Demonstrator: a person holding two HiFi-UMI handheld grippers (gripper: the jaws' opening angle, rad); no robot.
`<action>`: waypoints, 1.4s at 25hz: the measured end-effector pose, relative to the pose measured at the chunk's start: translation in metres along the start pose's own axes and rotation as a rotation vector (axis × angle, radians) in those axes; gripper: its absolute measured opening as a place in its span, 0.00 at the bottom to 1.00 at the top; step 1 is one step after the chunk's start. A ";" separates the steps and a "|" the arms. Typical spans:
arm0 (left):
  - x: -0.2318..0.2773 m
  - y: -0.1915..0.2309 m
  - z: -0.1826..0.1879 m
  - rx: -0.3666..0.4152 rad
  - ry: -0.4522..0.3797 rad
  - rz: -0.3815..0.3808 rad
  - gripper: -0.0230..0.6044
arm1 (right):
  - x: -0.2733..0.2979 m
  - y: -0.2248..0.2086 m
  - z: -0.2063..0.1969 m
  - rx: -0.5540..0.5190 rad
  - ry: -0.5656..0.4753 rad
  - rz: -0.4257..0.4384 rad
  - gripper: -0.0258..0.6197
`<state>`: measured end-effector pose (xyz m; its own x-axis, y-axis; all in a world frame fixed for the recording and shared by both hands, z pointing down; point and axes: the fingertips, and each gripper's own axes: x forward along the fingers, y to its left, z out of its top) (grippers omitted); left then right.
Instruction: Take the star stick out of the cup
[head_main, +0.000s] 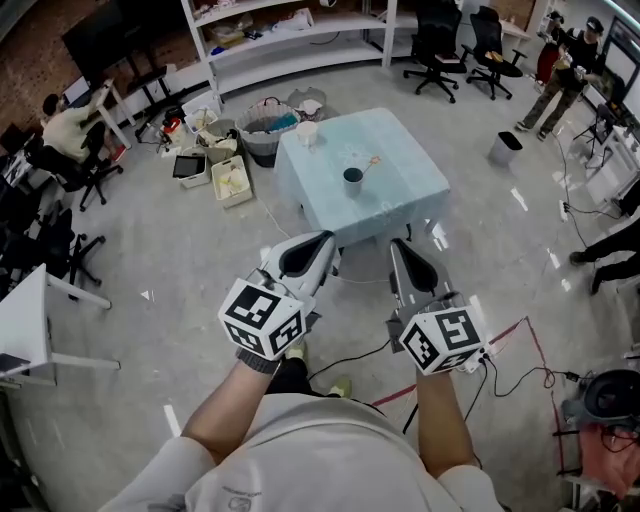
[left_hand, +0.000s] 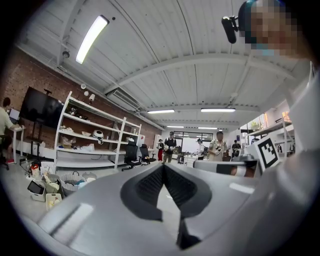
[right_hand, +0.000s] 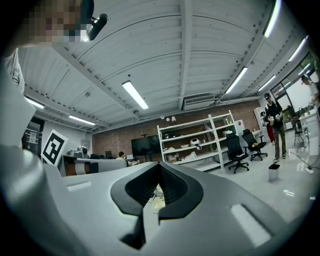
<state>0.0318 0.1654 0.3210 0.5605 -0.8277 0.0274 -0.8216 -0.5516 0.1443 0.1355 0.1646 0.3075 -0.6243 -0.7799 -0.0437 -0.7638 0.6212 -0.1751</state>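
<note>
A dark cup (head_main: 352, 180) stands on the light-blue covered table (head_main: 400, 195) well ahead of me in the head view. A thin star stick (head_main: 372, 163) leans out of the cup toward the right. Both grippers are held close to my body, far short of the table. My left gripper (head_main: 325, 240) (left_hand: 163, 166) is shut with nothing between its jaws. Beside it, my right gripper (head_main: 398, 245) (right_hand: 159, 164) is also shut and holds nothing. Both gripper views look up at the ceiling and across the room, and neither shows the cup.
A white cup (head_main: 307, 132) stands at the table's far left corner. Baskets and bins (head_main: 232, 180) sit on the floor left of the table, with shelves (head_main: 290, 40) behind. A grey bin (head_main: 505, 148) and office chairs (head_main: 440, 50) stand to the right. Cables (head_main: 520, 375) lie near my feet.
</note>
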 end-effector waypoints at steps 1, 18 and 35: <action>0.004 0.002 0.000 -0.001 0.003 -0.001 0.05 | 0.003 -0.004 -0.001 0.003 0.004 -0.004 0.06; 0.094 0.111 -0.013 -0.013 0.026 -0.086 0.05 | 0.137 -0.052 -0.033 0.012 0.067 -0.085 0.06; 0.197 0.232 -0.044 -0.041 0.077 -0.249 0.05 | 0.260 -0.112 -0.090 0.052 0.161 -0.271 0.06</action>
<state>-0.0442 -0.1209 0.4033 0.7523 -0.6561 0.0608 -0.6535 -0.7311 0.1960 0.0434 -0.1010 0.4045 -0.4207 -0.8918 0.1666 -0.8988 0.3849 -0.2096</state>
